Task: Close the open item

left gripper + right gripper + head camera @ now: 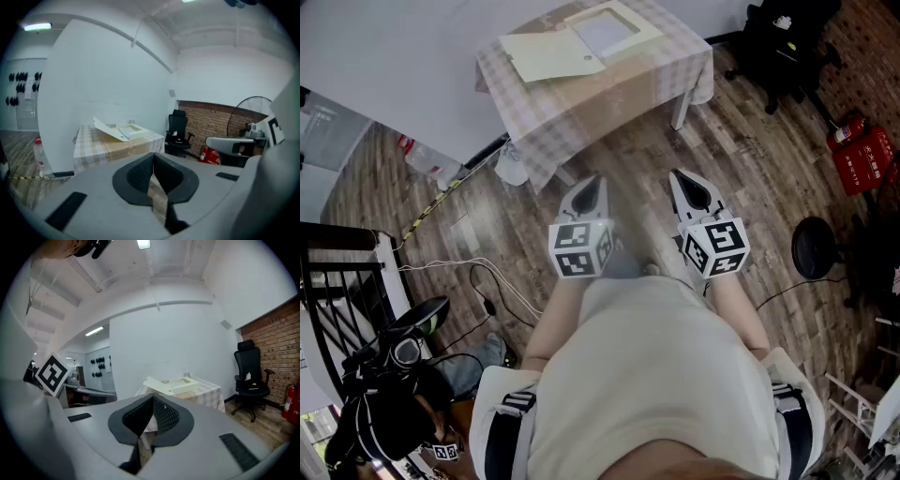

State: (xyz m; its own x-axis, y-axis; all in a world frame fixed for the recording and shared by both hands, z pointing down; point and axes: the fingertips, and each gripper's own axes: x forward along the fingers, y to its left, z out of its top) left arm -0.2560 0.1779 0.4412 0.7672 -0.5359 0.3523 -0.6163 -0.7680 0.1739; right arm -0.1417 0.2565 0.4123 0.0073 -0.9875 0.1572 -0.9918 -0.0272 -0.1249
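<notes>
The left gripper and the right gripper are held side by side in front of the person's body, both pointing toward 12 o'clock. In each gripper's own view the two dark ribbed fingers meet at the tips with nothing between them. Both are well apart from the table, which stands at 12 o'clock under a checked cloth.

On the cloth lies a flat cream box. Its lid is swung open to the left, toward 9 o'clock of the tray, and is raised at an angle rather than lying flat, as the left gripper view shows.

A black office chair stands at about 2 o'clock by a brick wall, with a red fire extinguisher nearer 3 o'clock. Cables trail over the wood floor at 9 o'clock.
</notes>
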